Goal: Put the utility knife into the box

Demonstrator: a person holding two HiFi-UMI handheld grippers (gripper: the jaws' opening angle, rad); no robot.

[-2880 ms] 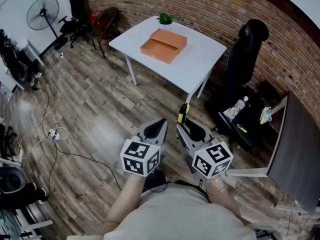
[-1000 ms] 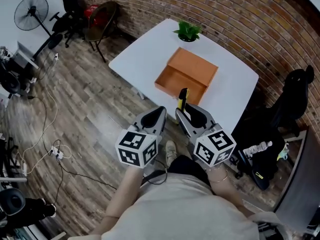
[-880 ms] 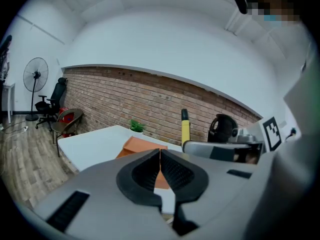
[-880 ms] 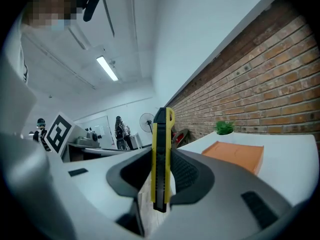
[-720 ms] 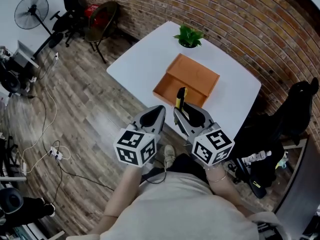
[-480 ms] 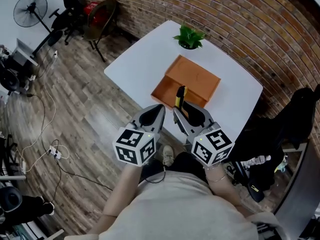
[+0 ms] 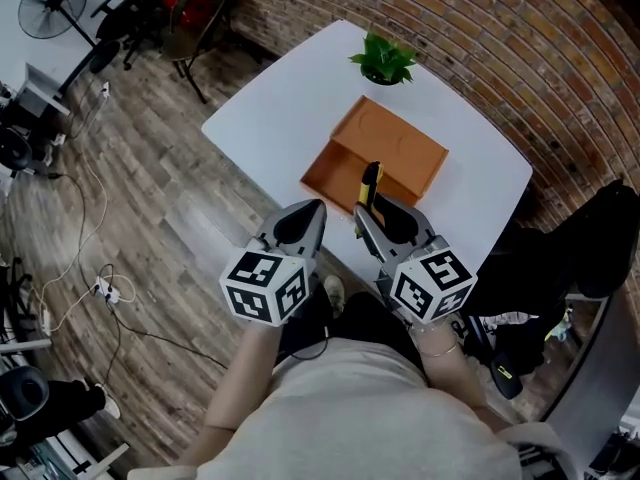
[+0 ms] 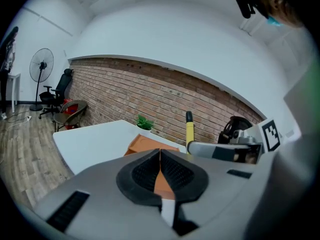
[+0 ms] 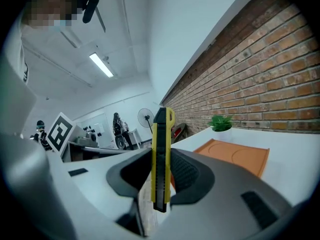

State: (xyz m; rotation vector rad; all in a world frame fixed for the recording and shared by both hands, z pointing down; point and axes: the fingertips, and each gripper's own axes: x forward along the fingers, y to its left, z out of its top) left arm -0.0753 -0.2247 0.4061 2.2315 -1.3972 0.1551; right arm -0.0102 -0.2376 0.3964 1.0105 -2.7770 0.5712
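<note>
Knife [image 7: 369, 186], yellow and black, stands upright, clamped between the jaws of my right gripper [image 7: 378, 216], just short of the orange box [image 7: 400, 148]. In the head view its tip overlaps the box's open tray. Each gripper's cube carries black-and-white square markers. Since a second ago, box and white table [image 7: 270, 98] have drawn closer beneath me. My left gripper [image 7: 300, 226], also short of the box, is clenched on nothing.

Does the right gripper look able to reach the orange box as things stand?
Probably yes: the right gripper, shut on the utility knife, is just short of the box, and nothing on the table stands between them; the left gripper sits aside.
</note>
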